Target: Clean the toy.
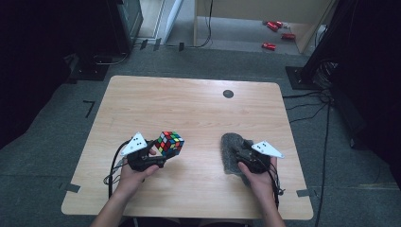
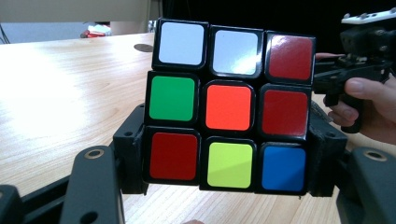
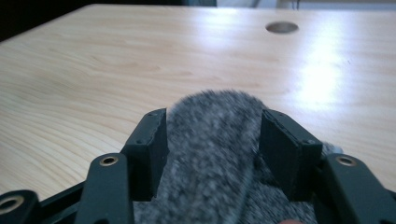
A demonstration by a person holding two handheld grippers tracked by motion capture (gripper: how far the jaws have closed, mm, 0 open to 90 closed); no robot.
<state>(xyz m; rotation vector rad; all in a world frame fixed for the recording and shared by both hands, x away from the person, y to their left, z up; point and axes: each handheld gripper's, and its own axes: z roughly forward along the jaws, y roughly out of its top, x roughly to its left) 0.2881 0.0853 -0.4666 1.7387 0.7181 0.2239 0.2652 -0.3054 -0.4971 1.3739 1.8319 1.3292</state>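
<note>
I see first the wooden table (image 1: 189, 109), wide and mostly bare, with a small dark round hole (image 1: 228, 93) near its far edge. On the near half I work with both hands.

At the right side lies the grey fuzzy cloth (image 1: 231, 152), resting on the table. My right gripper (image 1: 244, 153) is closed on a fold of it: in the right gripper view the cloth (image 3: 212, 140) sits between the two jaws and touches both of them, so the jaws are narrow and full of fabric.

At the left side my left gripper (image 1: 158, 152) holds the colour cube (image 1: 169, 143) by two opposite sides. In the left gripper view the cube (image 2: 231, 107) stands upright between the jaws, and it seems lifted a little above the table, but I cannot tell this for sure.

I judge the work is to wipe the cube with the cloth. The risks are these. The cube is hard and smooth, and the jaws hold it only at its lower rows, so a push from the cloth can turn a layer or make the cube slip out. The cloth is soft and it can slide from the right jaws if it catches on a cube corner. Also the two grippers are near, so a fast approach can knock them together.
</note>
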